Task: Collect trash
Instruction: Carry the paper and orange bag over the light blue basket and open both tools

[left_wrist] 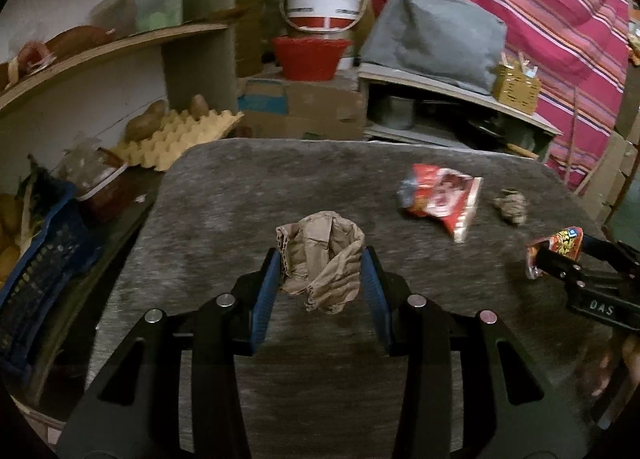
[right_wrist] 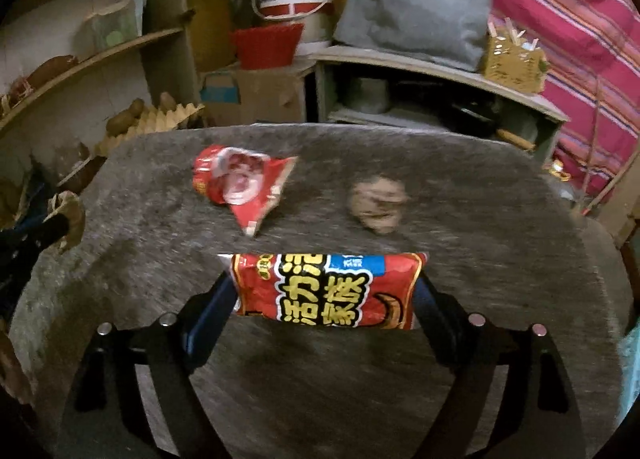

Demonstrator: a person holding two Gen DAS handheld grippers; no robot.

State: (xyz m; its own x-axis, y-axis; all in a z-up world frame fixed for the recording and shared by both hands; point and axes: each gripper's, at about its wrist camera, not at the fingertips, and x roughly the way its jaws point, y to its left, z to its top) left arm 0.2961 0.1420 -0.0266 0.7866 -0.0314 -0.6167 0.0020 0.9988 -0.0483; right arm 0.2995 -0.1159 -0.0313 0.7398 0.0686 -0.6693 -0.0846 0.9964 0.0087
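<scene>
My left gripper [left_wrist: 322, 271] is shut on a crumpled piece of brown paper [left_wrist: 320, 255], which sits between its blue pads above the grey table [left_wrist: 224, 195]. My right gripper [right_wrist: 324, 291] is shut on a red snack packet [right_wrist: 326, 291] that spans the gap between its jaws. In the left wrist view the right gripper [left_wrist: 560, 255] shows at the right edge with the packet [left_wrist: 560, 245]. A torn red and white wrapper [right_wrist: 244, 183] [left_wrist: 444, 199] and a small crumpled brown wad [right_wrist: 378, 201] [left_wrist: 512, 205] lie on the far half of the table.
Left of the table stand shelves with an egg tray [left_wrist: 180, 135], potatoes and a blue crate [left_wrist: 36, 275]. Behind it are cardboard boxes, a red basket [left_wrist: 310, 57], a white bucket [left_wrist: 324, 1], a low shelf under a grey cover [left_wrist: 436, 31] and a striped cloth [left_wrist: 560, 19].
</scene>
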